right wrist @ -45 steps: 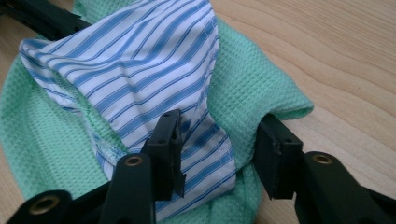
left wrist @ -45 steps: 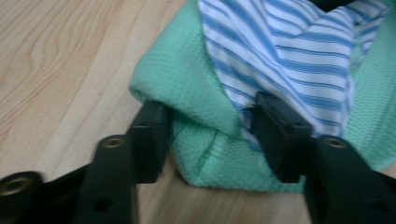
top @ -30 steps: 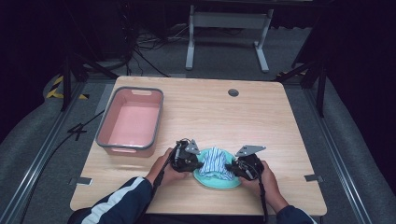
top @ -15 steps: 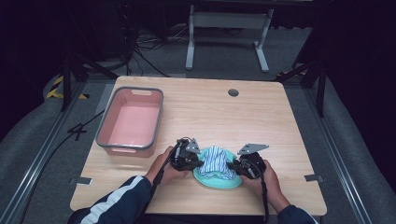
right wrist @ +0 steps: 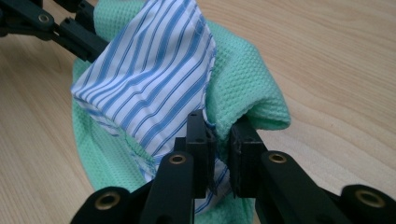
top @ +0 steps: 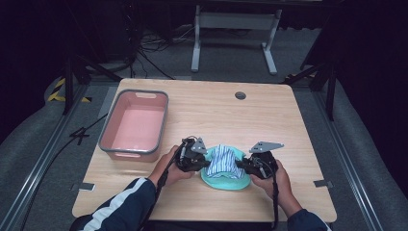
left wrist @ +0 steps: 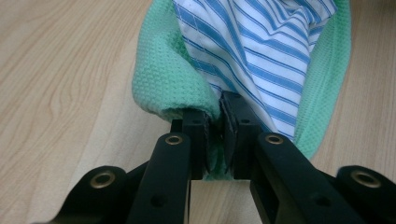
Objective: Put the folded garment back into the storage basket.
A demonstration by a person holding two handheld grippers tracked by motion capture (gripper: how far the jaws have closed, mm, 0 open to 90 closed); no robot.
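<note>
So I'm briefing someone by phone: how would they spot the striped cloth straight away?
Start at the wooden table, then go to its near edge, right of the pink tub. There the blue-and-white striped cloth lies bunched on a mint-green waffle-weave cloth; it alone has stripes.

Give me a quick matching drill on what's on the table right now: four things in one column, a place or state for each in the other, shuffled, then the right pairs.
Things:
1. pink bin
2. striped cloth
3. green cloth
4. left gripper

Places or states:
A. lies under the other cloth, on the table
B. jaws shut on the cloths' edge
C. stands at the table's left side
D. bunched up on top, white with blue stripes

Pairs: 1-C, 2-D, 3-A, 4-B
</note>
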